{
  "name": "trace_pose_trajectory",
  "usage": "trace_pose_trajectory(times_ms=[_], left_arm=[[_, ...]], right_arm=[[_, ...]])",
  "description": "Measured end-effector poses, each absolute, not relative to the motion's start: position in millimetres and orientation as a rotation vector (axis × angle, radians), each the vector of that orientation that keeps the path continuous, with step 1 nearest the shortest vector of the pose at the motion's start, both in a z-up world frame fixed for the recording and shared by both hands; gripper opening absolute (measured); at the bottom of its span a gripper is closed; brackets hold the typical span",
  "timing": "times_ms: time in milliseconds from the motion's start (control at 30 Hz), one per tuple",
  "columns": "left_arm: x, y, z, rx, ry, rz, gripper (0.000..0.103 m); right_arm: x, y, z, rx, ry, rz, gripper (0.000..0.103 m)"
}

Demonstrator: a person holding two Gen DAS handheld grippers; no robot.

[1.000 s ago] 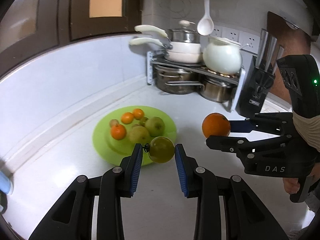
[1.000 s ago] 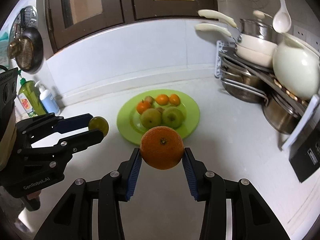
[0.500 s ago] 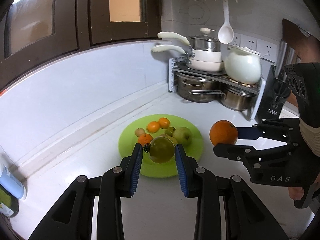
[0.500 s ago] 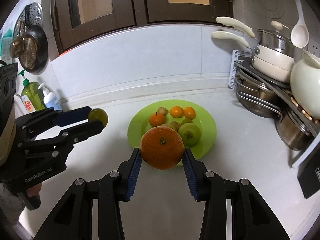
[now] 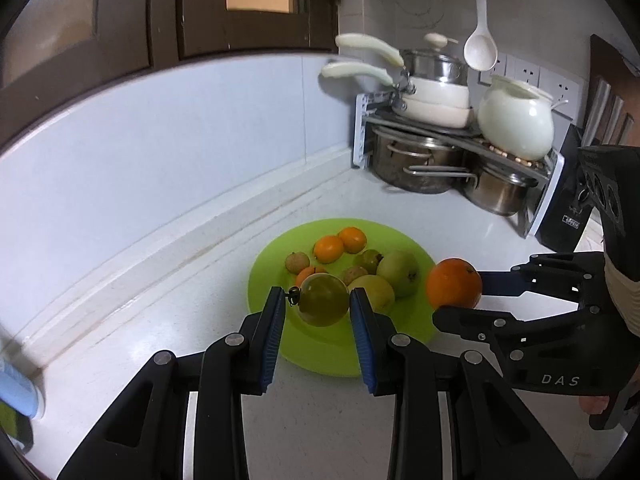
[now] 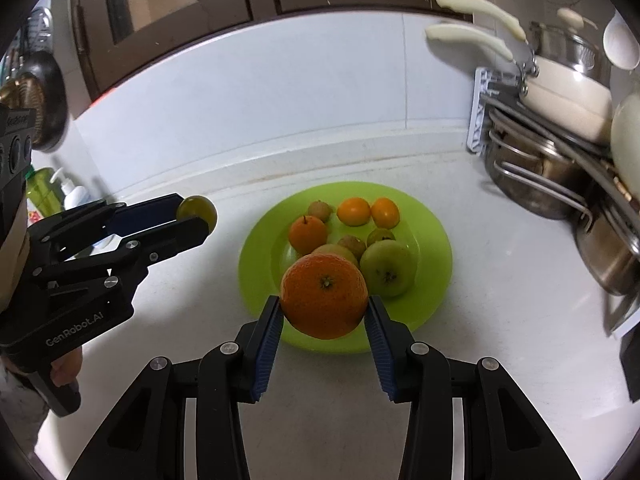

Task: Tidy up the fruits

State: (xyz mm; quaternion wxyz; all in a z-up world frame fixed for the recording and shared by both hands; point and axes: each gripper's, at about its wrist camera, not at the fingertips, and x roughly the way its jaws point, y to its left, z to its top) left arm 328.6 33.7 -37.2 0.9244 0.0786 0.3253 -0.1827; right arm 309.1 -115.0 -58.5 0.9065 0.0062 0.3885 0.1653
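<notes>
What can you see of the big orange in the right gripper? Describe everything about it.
The orange is large, round and bright, with a dimpled peel and a small green stem scar facing the camera. It looks whole and unpeeled. The right gripper clamps it between blue ribbed pads on either side, holding it in the air over the near edge of the green plate, touching nothing else.

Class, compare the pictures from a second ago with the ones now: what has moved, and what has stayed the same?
Both grippers have carried their fruit closer to the green plate, which now looms larger in each view. The left gripper stays shut on the olive-green fruit, the right gripper on the large orange. Nothing was released; the fruit on the plate lies as before.
</notes>
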Motion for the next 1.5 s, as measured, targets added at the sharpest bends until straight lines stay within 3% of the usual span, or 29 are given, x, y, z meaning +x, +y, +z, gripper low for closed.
trace_pose_trajectory(times_ms=[767, 933, 1367, 1500], left_arm=[[379, 21, -93, 0.159, 0.794, -0.39, 0.035], [374, 23, -87, 0.146, 0.78, -0.388, 0.045], [318, 38, -51, 0.129, 0.723, -0.203, 0.062], [293, 45, -37, 0.098, 0.694, -0.176, 0.073]], right_arm=[[350, -119, -100, 0.037, 0.918, 0.32, 0.044], [350, -121, -97, 0.047, 0.898, 0.309, 0.055], [304, -126, -69, 0.052, 0.818, 0.263, 0.055], [279, -129, -55, 0.05, 0.759, 0.226, 0.061]])
